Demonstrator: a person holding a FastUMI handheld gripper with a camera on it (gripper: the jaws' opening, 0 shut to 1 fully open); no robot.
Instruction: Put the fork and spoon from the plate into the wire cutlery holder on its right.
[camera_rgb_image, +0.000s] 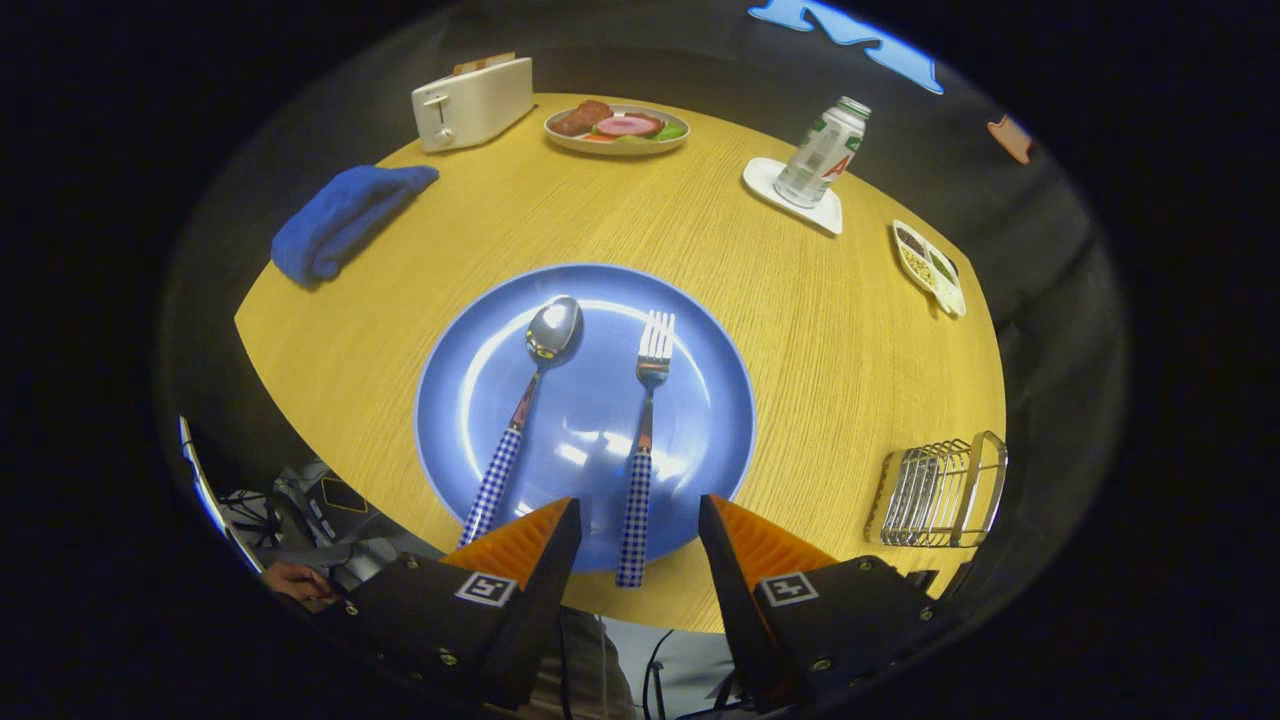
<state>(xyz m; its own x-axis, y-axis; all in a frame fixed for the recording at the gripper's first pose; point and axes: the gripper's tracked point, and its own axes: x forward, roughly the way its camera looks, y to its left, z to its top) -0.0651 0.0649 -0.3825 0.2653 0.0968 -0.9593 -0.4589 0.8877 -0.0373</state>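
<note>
Approach stage of the first pick. Gripper hovers above the near rim of the blue plate, its fingers spread wide with nothing held. Fork lies on the plate with tines pointing away; its checked handle runs back over the near rim and ends in the gap between the fingertips, touching neither. Spoon lies beside the fork on the plate, bowl away, its checked handle slanting toward the outer side of the left finger. Wire cutlery holder stands on the wooden table to the right of the plate, apart from it, with nothing inside as far as can be seen.

Neither utensil has been moved, so the whole task remains. The alignment suggests the fork is the first target. The next move calls for lowering the gripper until both fingers bracket the handle, closing on it, lifting clear of the rim, then carrying it right to the holder. The handle is slim and lies low against the plate, so a shallow, centred grasp seems needed.

Farther back stand a toaster, a folded blue towel, a plate of food, a bottle on a white coaster, and a divided snack dish.
</note>
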